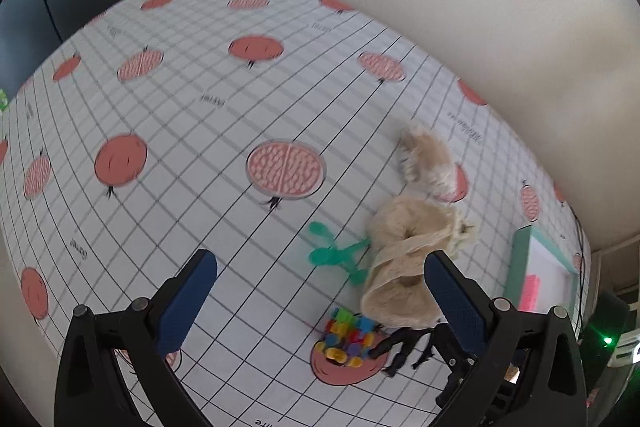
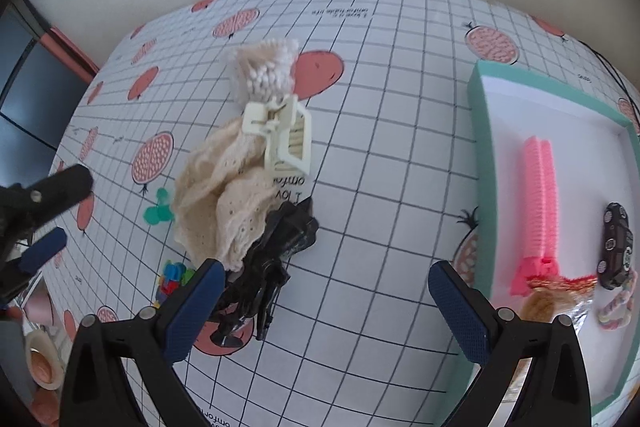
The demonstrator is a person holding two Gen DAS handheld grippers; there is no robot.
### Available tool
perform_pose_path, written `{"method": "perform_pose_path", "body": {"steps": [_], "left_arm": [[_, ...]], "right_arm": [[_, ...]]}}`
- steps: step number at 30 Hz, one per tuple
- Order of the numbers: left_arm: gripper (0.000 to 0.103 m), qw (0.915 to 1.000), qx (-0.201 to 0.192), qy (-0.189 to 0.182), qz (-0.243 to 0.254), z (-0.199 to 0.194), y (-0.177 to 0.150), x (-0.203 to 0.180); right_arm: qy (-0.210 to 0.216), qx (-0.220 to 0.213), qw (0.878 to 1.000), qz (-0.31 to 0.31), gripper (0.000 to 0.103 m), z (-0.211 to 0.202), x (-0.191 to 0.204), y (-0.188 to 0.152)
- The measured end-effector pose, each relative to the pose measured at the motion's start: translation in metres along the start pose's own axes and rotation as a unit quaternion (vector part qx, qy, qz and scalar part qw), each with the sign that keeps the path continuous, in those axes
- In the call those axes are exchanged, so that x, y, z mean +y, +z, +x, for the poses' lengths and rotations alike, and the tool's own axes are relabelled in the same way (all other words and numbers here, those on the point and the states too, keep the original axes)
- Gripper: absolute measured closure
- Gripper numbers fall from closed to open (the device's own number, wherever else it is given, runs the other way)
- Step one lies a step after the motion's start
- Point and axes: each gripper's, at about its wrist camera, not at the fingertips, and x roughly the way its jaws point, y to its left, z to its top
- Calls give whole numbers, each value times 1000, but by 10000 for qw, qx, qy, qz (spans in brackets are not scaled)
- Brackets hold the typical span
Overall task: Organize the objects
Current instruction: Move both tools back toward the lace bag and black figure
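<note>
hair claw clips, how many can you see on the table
2: a cream claw clip lying on the beige fabric, and a black claw clip at the fabric's near edge. Others may be hidden underneath.

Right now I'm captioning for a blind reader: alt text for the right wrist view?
The open right gripper hovers over a fruit-print tablecloth between a teal tray holding a pink comb and a pile: cream knit cloth, cream hair claw, black clip.

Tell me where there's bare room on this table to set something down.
The tablecloth lies bare between the cream hair claw and the teal tray. Left of the green clips is also open. It is crowded around the cream knit cloth, with the black clips and colourful beads touching it. The tray's white floor is bare above the pink comb.
</note>
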Motion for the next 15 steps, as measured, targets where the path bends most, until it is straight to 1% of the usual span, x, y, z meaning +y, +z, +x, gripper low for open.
{"method": "perform_pose_path", "body": {"steps": [7, 15], "left_arm": [[0, 9992, 259, 106, -289, 19, -6, 18], [0, 9984, 432, 81, -366, 29, -10, 23]], "right_arm": [[-151, 119, 9997, -167, 0, 14, 11, -4], [-180, 148, 9992, -335, 0, 25, 25, -7]]}}
